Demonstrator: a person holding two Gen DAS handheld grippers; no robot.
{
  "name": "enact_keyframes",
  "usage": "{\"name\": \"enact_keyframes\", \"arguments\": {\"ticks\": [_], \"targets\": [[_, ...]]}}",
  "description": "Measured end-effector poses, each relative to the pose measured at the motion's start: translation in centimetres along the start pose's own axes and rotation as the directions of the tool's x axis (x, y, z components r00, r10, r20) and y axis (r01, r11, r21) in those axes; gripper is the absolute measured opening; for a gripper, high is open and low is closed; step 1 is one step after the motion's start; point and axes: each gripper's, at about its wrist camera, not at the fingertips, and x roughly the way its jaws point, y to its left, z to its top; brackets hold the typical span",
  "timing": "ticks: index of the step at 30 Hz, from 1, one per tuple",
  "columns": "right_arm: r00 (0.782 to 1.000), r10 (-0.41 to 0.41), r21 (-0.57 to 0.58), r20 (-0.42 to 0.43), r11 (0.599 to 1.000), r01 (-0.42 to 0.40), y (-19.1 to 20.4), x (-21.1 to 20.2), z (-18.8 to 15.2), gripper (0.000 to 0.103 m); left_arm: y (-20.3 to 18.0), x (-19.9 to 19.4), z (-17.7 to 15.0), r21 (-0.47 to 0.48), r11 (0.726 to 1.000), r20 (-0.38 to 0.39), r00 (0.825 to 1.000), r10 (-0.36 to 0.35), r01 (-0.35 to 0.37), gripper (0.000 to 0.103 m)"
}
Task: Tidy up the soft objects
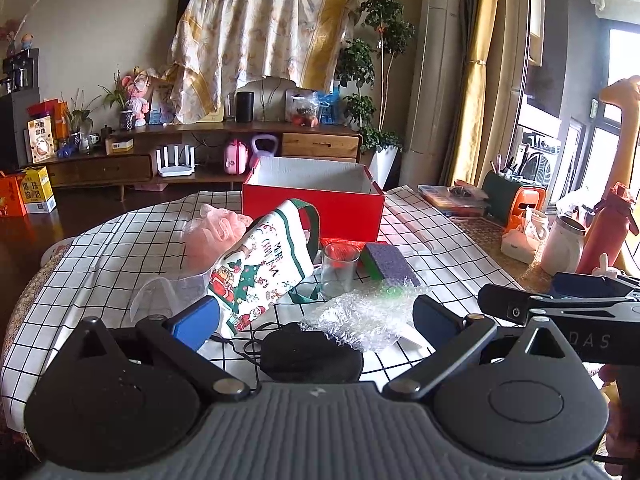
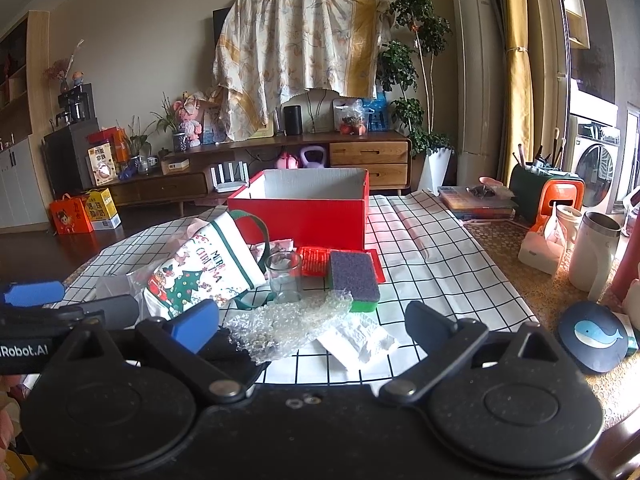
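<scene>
Both grippers hang low over the checked cloth and nothing is picked yet. The left gripper stands wide with nothing between its fingers, and the right gripper is just as wide and just as empty.

Left of centre in the left view, a pink plush lies behind the Christmas bag. The bag leans tilted, its lower corner just beside the left gripper's blue pad. At bottom centre sits a black pouch, close under the gripper. Moving right there is a glass, hard and so not for sorting, I judge. A crumple of bubble wrap lies in front of it. The purple-topped sponge sits right of the glass, touching the wrap's far edge. Behind them all, at centre, the red box stands open, and what its interior shows is bare.

This looks like the very start: choosing a first soft item. The box is the likely home. The bag is nearest the left gripper, so it probably goes first. That calls for sliding the fingers around its lower edge, closing, then lifting clear of the glass on the way to the box.
</scene>
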Motion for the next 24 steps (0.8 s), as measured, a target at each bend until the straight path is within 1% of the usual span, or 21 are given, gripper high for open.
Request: {"name": "enact_keyframes", "arguments": {"ticks": [11, 24], "targets": [[1.000, 0.005, -0.010, 0.002, 1.000, -0.005, 0.2, -0.1, 0.0, 0.099, 0.4, 0.0, -0.1, -0.016, 1.000, 0.001, 1.000, -0.003, 0.003, 0.103], [1.000, 0.014, -0.019, 0.000, 1.000, -0.014, 0.5, -0.1, -0.1, 0.099, 1.1, 0.1, -0.2, -0.034, 0.999, 0.007, 1.000, 0.013, -0.013, 0.103]]}}
